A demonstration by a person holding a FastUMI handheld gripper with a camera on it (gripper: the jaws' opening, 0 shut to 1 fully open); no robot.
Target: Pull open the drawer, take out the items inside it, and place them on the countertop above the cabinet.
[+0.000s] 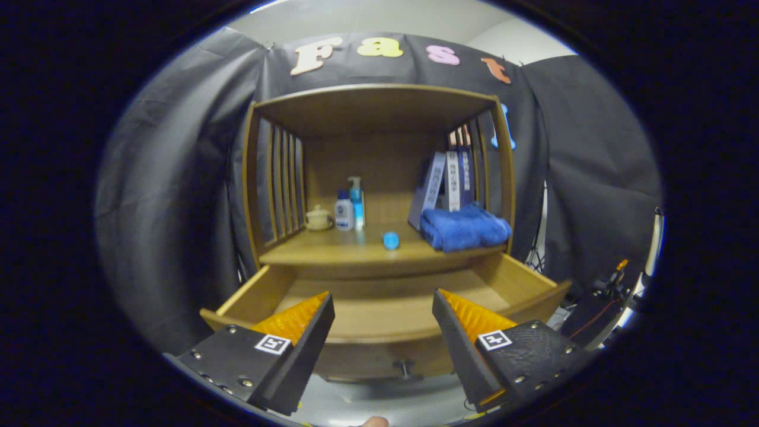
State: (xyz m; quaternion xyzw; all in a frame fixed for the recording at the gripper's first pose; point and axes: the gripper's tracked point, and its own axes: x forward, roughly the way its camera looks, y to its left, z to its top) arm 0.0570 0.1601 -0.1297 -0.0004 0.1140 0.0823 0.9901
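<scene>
The wooden drawer [533, 296] of the cabinet stands pulled out, its bare floor showing between and beyond my fingers; its knob [404, 367] sticks out of the front panel below. On the countertop [332, 252] above it lie a small blue item [391, 240] near the front edge and a folded blue towel [465, 228] to the right. My gripper [382, 305] hovers open over the drawer's front edge, nothing between its fingers.
At the back left of the countertop stand a small cream jar [318, 218], a white bottle [343, 211] and a pump bottle [356, 201]. Books [450, 181] lean at the back right behind the towel. Slatted side walls and a top board enclose the shelf. Cables and gear [611, 284] sit right of the cabinet.
</scene>
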